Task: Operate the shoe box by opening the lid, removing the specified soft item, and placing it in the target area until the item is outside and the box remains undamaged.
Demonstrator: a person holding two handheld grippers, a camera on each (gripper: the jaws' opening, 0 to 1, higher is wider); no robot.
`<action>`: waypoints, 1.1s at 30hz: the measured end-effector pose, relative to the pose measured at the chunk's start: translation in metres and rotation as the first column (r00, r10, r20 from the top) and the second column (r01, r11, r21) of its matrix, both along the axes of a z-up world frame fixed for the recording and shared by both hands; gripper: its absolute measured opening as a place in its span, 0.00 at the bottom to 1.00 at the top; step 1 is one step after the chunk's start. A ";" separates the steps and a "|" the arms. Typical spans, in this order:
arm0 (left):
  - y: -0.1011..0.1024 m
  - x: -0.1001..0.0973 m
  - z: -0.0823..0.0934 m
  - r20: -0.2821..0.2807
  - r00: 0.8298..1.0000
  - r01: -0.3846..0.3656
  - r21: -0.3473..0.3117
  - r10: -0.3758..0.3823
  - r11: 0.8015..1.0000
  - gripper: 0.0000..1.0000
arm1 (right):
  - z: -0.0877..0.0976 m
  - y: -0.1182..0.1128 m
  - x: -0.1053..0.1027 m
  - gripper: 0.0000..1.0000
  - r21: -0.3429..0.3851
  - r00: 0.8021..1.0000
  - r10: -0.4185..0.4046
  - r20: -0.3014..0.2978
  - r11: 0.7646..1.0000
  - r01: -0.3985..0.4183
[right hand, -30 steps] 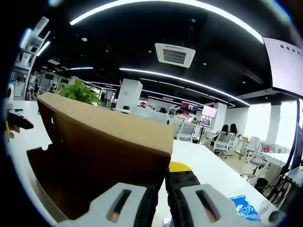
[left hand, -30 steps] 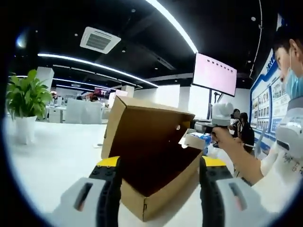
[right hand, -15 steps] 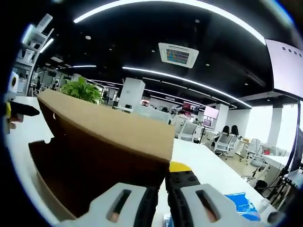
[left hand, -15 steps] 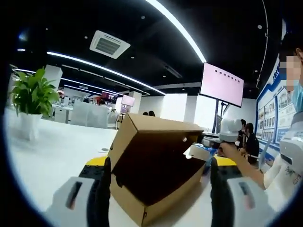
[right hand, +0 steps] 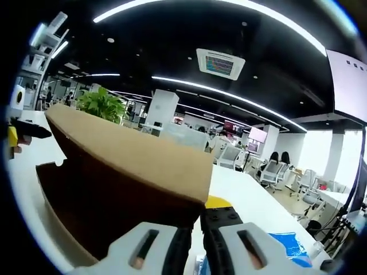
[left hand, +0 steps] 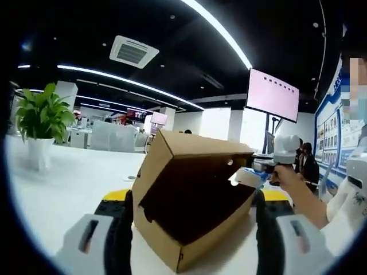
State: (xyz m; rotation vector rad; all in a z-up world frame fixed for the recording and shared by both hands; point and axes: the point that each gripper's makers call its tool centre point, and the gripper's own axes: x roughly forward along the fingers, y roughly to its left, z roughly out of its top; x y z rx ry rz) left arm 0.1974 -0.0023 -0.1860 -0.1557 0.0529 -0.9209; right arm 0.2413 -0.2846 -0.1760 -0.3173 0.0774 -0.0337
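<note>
In the left gripper view, a potted plant [left hand: 39,117] with broad green leaves is standing in a smooth white pot at the far left on the glossy white table [left hand: 74,183]. The left gripper [left hand: 192,243] is rising from the bottom with its pale grey, slotted, yellow-tipped jaws spread wide apart, released, framing the shoe box [left hand: 189,197] without visibly touching it. The box is plain brown corrugated cardboard, sitting on the table between the jaws, its hinged lid [left hand: 203,144] being held up at a slant so the dark interior is gaping toward the camera; what is lying inside is too dark to tell. At the lid's right corner the right gripper [left hand: 248,176] is reaching in from the right, white-bodied, held by a person's hand [left hand: 287,175], with something blue just behind it. Above, a flat pink-lit monitor [left hand: 272,94] is hanging on a stand. In the right gripper view, the left gripper [right hand: 17,133] is showing as a dark and yellow tip at the far left edge. The lid [right hand: 132,157] is sweeping across as a matte tan panel over the box's shadowed inner wall, and the right gripper [right hand: 192,240] is clenched on the lid's edge, its jaws pressed close together. A crinkly blue packet [right hand: 287,247] is lying on the table at the lower right.
</note>
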 end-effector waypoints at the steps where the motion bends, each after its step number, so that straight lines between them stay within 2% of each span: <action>1: -0.001 -0.001 0.001 0.003 1.000 0.005 -0.001 -0.005 1.000 0.92 | 0.000 0.000 0.000 0.01 0.002 1.000 0.002 -0.001 1.000 -0.002; 5: -0.005 -0.002 0.000 0.022 1.000 -0.002 0.037 0.001 0.999 0.93 | -0.003 0.000 -0.002 0.01 0.003 1.000 0.002 -0.007 1.000 -0.002; 10: -0.008 -0.003 -0.002 0.028 1.000 0.002 0.051 -0.003 0.999 0.95 | -0.003 0.000 -0.003 0.01 0.003 1.000 0.002 -0.011 1.000 -0.002; 13: -0.008 -0.002 -0.010 -0.008 1.000 0.008 0.082 -0.007 0.997 0.93 | -0.003 0.000 -0.002 0.01 -0.003 1.000 0.001 -0.014 1.000 -0.001; 15: -0.007 -0.003 -0.015 -0.034 0.999 0.028 0.073 -0.025 0.997 0.91 | -0.003 0.000 -0.002 0.01 -0.002 1.000 0.004 -0.018 1.000 -0.004; 18: -0.003 -0.001 -0.023 -0.046 0.999 0.025 0.094 -0.020 0.995 0.90 | -0.004 0.000 -0.003 0.01 0.000 1.000 0.009 -0.025 1.000 -0.009; 28: -0.004 -0.009 -0.001 -0.003 0.999 0.048 0.033 -0.048 0.998 0.94 | -0.012 -0.001 -0.006 0.02 -0.025 0.999 0.002 -0.040 1.000 -0.003; 33: -0.003 -0.007 -0.003 0.033 0.999 0.011 0.101 -0.014 0.995 0.91 | -0.018 -0.001 -0.007 0.02 -0.027 0.999 0.001 -0.054 1.000 -0.003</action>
